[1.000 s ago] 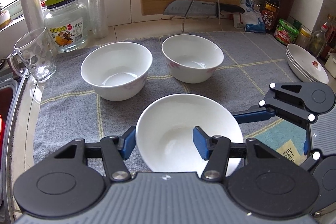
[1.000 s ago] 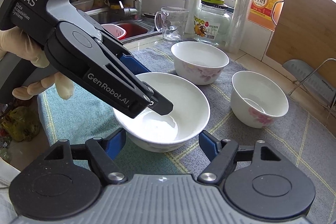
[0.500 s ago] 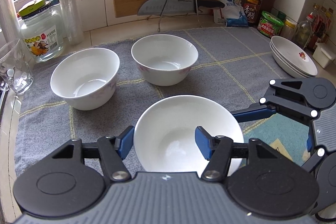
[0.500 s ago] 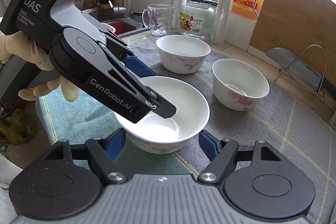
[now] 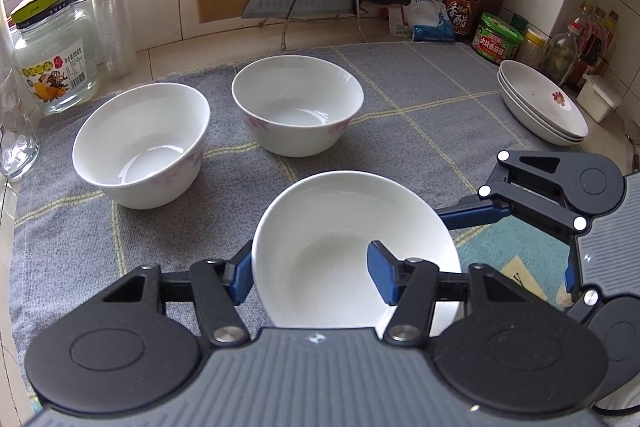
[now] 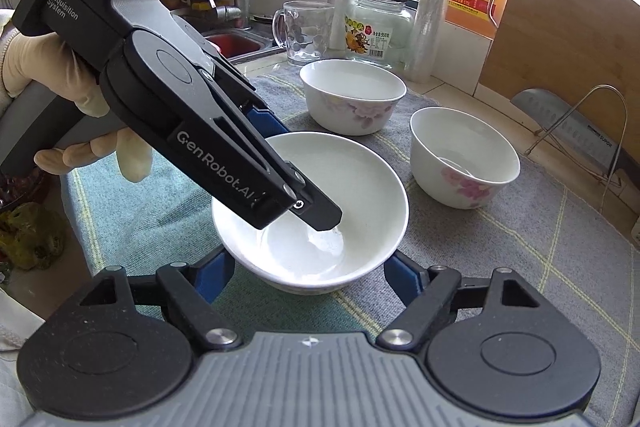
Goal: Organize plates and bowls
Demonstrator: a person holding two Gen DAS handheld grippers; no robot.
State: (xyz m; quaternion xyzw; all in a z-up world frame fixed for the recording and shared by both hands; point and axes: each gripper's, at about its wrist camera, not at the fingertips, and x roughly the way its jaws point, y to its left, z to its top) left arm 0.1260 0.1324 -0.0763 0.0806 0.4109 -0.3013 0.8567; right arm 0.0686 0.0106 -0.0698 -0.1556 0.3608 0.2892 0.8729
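Three white bowls sit on a grey checked cloth. My left gripper is shut on the near bowl, one pad outside its left wall and one inside. The right wrist view shows the same grip on this near bowl. My right gripper straddles the bowl's lower part. Its jaws are opening and the pads stand beside the bowl. One of its fingers reaches behind the bowl's right side. Two flowered bowls stand farther back. A stack of plates rests at the far right.
A glass mug, a jar and film rolls line the back left by the sink. A knife on a wire rack stands before a cutting board. Sauce bottles crowd the back right. A gloved hand holds the left gripper.
The left wrist view has swung right, so the far bowls sit further left in it. The right gripper's pads stand slightly wider around the near bowl.
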